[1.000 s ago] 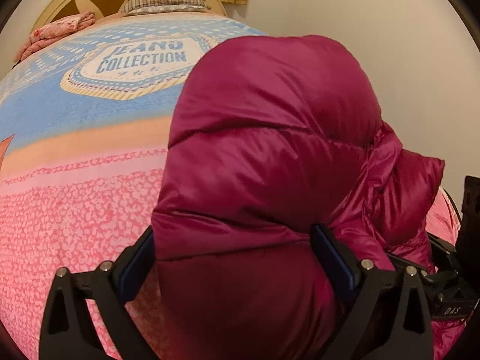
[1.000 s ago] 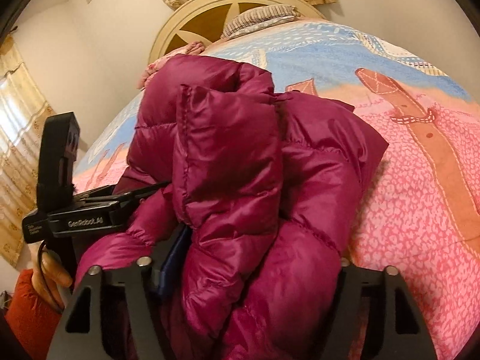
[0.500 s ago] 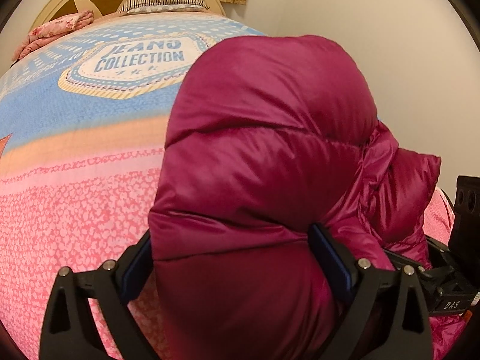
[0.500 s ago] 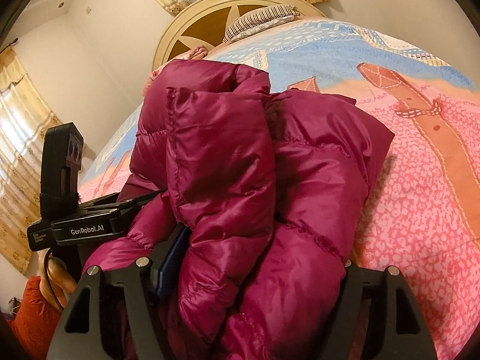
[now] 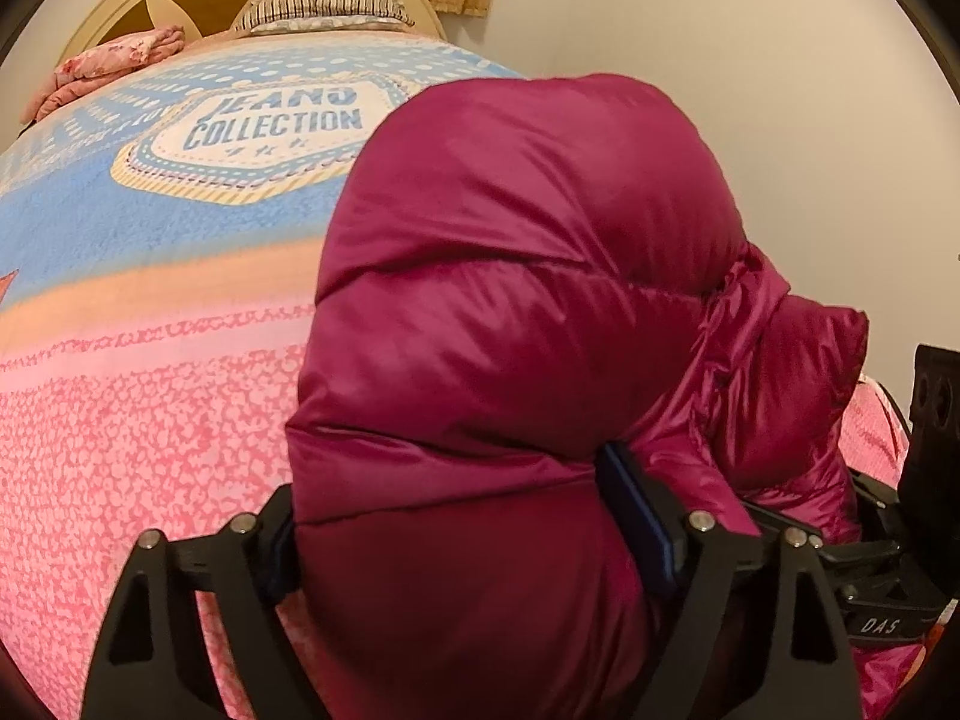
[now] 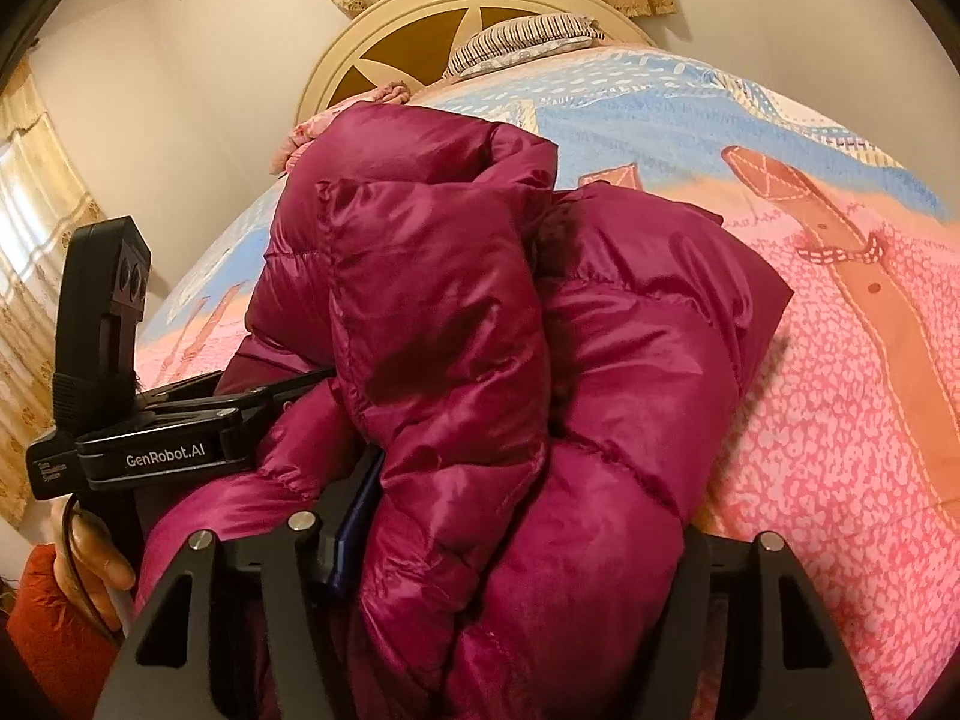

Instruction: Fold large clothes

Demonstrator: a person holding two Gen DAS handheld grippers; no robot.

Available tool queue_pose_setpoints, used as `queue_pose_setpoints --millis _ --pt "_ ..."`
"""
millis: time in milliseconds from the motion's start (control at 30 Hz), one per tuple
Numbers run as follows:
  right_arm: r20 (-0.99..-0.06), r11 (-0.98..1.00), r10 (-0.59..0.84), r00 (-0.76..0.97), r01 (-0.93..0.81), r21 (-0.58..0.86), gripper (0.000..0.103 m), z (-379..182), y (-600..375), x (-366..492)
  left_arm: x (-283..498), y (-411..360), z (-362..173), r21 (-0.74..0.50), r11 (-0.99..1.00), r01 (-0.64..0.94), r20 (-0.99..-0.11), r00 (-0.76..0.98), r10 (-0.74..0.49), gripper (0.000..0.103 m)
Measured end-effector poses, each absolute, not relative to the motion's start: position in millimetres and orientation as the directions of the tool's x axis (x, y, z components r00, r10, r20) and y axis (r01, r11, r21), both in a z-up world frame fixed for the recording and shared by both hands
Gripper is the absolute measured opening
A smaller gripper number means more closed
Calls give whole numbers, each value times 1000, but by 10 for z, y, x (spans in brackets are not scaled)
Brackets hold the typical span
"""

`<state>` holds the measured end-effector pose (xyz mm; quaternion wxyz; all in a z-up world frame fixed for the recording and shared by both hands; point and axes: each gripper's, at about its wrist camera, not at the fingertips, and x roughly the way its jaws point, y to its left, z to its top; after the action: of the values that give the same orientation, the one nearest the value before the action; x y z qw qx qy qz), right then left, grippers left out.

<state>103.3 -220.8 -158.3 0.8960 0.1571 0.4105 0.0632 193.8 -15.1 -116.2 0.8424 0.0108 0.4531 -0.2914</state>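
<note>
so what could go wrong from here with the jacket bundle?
1. Both grippers, left and right, are closing on the puffy magenta jacket; the slick fabric could squirt out sideways.
2. The folded layers look loosely stacked and may spring open.
3. The grippers sit close together, so they could collide.

Bedspread point(image 5: 150, 312) reads "JEANS COLLECTION"; left tongs point(image 6: 162, 456) read "GenRobot.AI".

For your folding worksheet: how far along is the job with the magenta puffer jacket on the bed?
Done: the puffer jacket is already gathered into a thick layered bundle. In hand: the left gripper and right gripper both straddle it, jaws closing on the padding. Left: setting the bundle flat on the bedspread and letting go; it looks bulky, not yet tidy.
</note>
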Motion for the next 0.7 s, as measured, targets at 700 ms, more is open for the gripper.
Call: queue_pose_setpoints --millis 700 --pt "-696 927 294 655 -19 373 35 -1433 -1518 490 1154 769 -1085 -435 844 315 -711 454 -536 53"
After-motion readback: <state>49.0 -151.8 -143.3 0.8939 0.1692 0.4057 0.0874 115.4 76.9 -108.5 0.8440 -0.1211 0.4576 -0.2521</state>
